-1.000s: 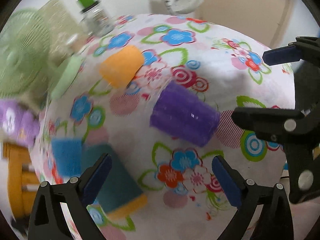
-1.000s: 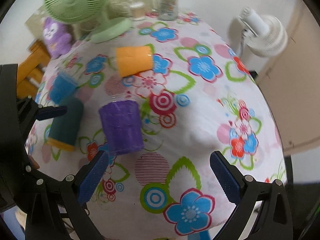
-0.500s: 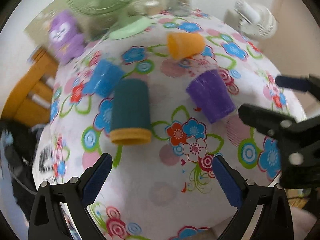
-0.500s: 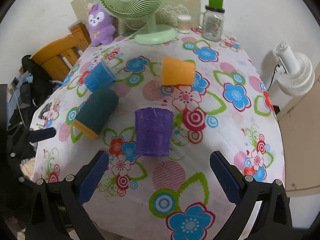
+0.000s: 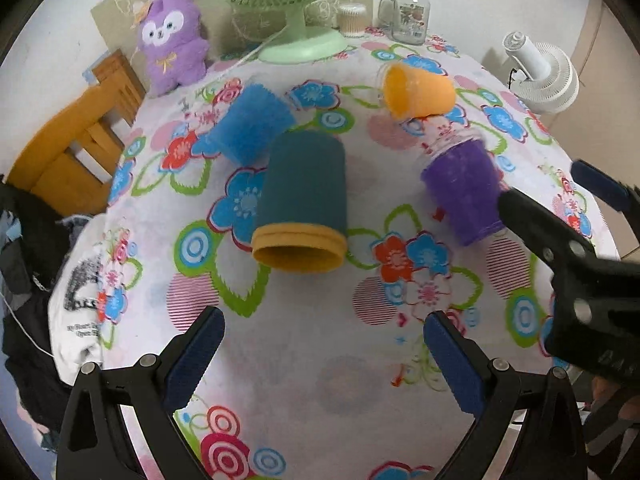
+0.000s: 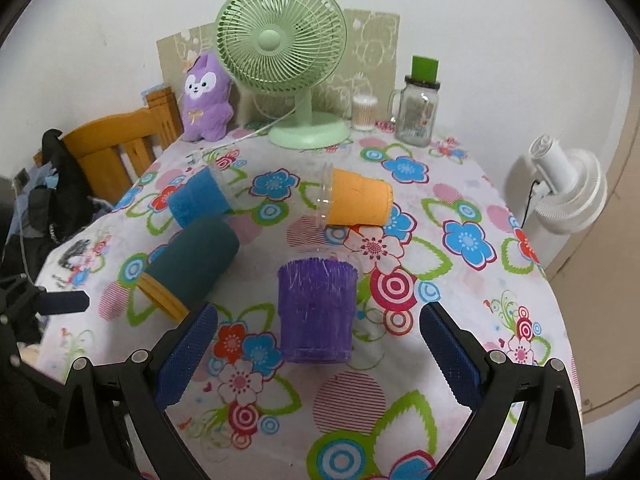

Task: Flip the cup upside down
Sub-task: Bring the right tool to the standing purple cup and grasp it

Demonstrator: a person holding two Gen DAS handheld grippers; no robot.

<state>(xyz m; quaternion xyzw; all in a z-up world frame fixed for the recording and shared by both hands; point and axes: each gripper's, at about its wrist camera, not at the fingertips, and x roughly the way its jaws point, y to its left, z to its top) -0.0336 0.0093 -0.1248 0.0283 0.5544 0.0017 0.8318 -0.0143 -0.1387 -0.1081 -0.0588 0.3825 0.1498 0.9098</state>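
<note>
Several cups lie on their sides on the flowered tablecloth: a dark teal cup with a yellow rim, a blue cup, an orange cup and a purple cup. My left gripper is open and empty, just in front of the teal cup's mouth. My right gripper is open and empty, its fingers either side of the purple cup's near end without touching it.
At the table's back stand a green fan, a purple plush toy, a glass jar with a green lid and a small container. A wooden chair stands left, a white fan right.
Both views have swung and pulled back from the table. The left gripper now faces the teal cup instead of the purple one. The right gripper has lined up behind the purple cup.
</note>
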